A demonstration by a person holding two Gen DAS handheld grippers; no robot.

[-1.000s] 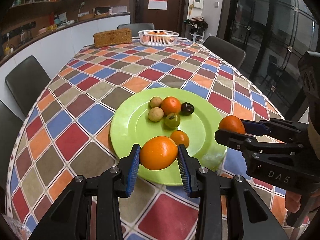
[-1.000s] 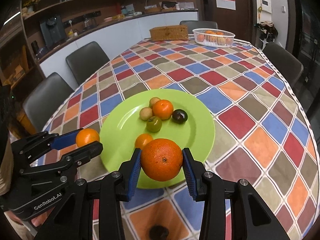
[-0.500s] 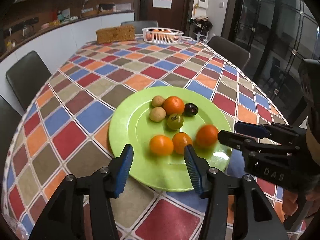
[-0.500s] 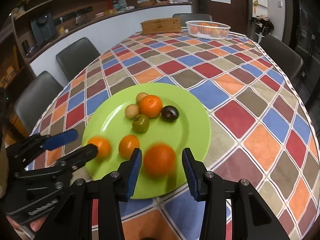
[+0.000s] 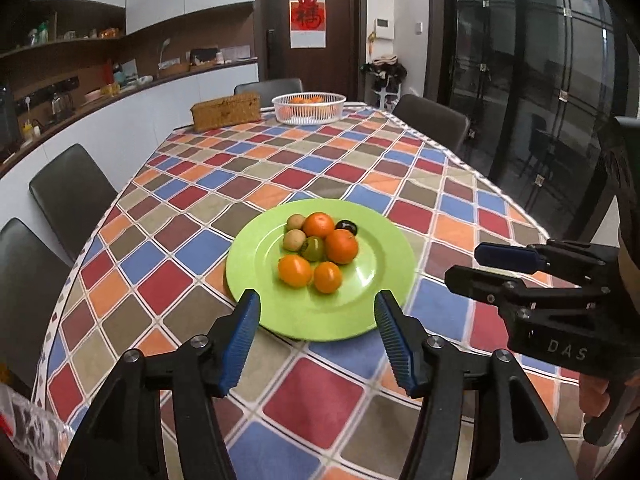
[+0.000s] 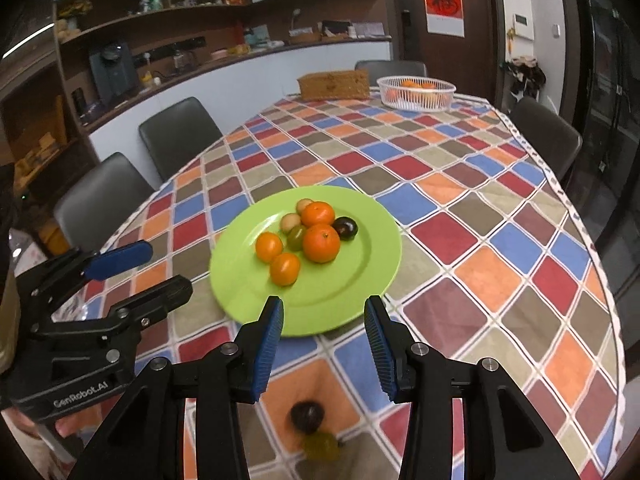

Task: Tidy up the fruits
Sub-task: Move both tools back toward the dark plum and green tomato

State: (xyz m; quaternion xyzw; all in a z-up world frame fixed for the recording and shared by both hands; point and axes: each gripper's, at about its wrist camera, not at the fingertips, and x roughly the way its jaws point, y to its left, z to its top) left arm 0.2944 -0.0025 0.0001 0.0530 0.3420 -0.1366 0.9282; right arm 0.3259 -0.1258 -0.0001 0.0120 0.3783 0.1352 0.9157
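Note:
A green plate on the checked tablecloth holds several fruits: oranges, two small tan fruits, a green one and a dark plum. My left gripper is open and empty, just short of the plate's near rim; it also shows in the right wrist view. My right gripper is open and empty near the plate's rim, seen from the side in the left wrist view. A dark plum and a green fruit lie on the cloth below the right gripper.
A white basket with oranges and a wicker box stand at the far end of the table. Dark chairs line the table's sides. A counter with shelves runs along the left wall; glass doors are on the right.
Both grippers opened and let go of their oranges, which now lie on the plate among the other fruit. Both grippers have pulled back and up from the plate.

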